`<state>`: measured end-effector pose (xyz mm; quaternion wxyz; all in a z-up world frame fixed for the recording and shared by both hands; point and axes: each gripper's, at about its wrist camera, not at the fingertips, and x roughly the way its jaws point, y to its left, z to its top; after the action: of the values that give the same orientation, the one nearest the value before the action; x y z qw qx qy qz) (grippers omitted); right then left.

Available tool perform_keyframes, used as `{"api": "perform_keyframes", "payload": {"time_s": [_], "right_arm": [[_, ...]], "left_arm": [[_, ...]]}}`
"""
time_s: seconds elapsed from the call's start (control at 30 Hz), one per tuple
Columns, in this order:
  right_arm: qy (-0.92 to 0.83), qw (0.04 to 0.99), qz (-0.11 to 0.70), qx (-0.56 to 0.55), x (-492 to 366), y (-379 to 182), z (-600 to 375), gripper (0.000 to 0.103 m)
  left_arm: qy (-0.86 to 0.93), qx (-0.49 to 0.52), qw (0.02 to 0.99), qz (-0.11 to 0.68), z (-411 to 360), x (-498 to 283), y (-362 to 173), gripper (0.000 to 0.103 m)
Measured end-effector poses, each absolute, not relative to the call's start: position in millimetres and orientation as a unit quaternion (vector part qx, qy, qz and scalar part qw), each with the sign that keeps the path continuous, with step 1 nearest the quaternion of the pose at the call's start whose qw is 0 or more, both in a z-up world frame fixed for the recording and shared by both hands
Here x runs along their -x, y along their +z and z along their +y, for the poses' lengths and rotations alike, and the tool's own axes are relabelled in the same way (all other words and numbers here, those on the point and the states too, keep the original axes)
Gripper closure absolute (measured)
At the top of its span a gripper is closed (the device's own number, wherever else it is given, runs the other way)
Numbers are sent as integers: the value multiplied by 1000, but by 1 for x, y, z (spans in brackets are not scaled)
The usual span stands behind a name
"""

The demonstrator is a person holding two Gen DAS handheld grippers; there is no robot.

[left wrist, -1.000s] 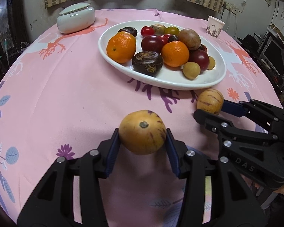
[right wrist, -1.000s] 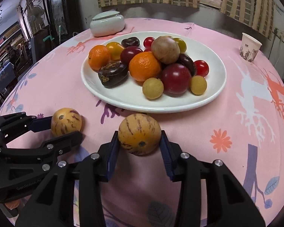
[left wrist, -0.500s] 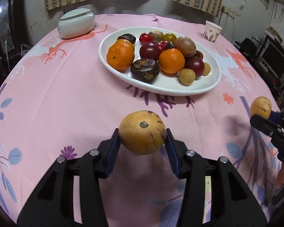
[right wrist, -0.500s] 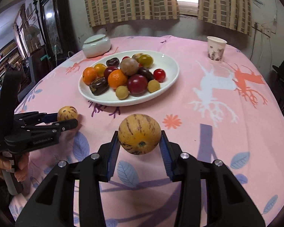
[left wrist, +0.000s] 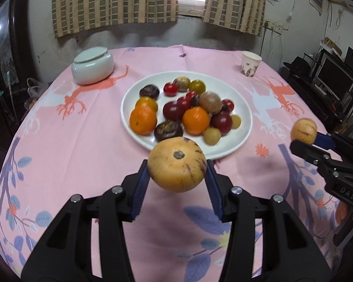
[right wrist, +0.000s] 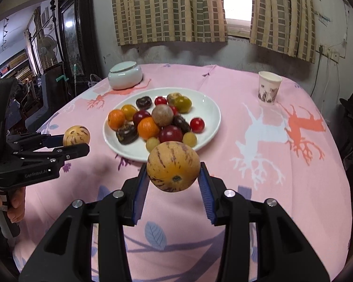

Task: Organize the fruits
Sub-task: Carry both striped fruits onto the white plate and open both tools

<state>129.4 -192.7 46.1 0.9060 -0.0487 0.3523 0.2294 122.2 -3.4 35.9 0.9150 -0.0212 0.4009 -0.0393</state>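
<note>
My left gripper (left wrist: 177, 176) is shut on a yellow pepino melon with purple streaks (left wrist: 176, 164), held in the air above the pink tablecloth, short of the plate. My right gripper (right wrist: 174, 178) is shut on a second striped pepino melon (right wrist: 173, 165), also raised. Each shows in the other's view: the right gripper's melon (left wrist: 303, 130) at the right, the left gripper's melon (right wrist: 76, 135) at the left. A white oval plate (left wrist: 243, 138) (right wrist: 209, 108) in the table's middle holds oranges, dark red fruits, cherry tomatoes and small yellow fruits.
A white lidded ceramic jar (left wrist: 93, 65) stands at the back left of the round table. A paper cup (left wrist: 250, 63) stands at the back right. Curtains and a wall lie behind; furniture stands to both sides.
Both grippers have risen and drawn back from the plate with their melons still held. The plate now looks smaller and farther, and the two grippers are farther apart.
</note>
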Motion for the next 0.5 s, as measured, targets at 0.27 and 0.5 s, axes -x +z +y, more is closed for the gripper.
{"api": "perform_keyframes", "payload": {"time_s": [0.27,0.5], "right_arm": [[235,906,348,45,-176,59,-179,61],[217,903,368,38,-228,35,-165,61]], "left_arm": [[-17,-22,928,371,-12,-156,64,56],[-2,-18,920,391,-12,-203,48,56]]}}
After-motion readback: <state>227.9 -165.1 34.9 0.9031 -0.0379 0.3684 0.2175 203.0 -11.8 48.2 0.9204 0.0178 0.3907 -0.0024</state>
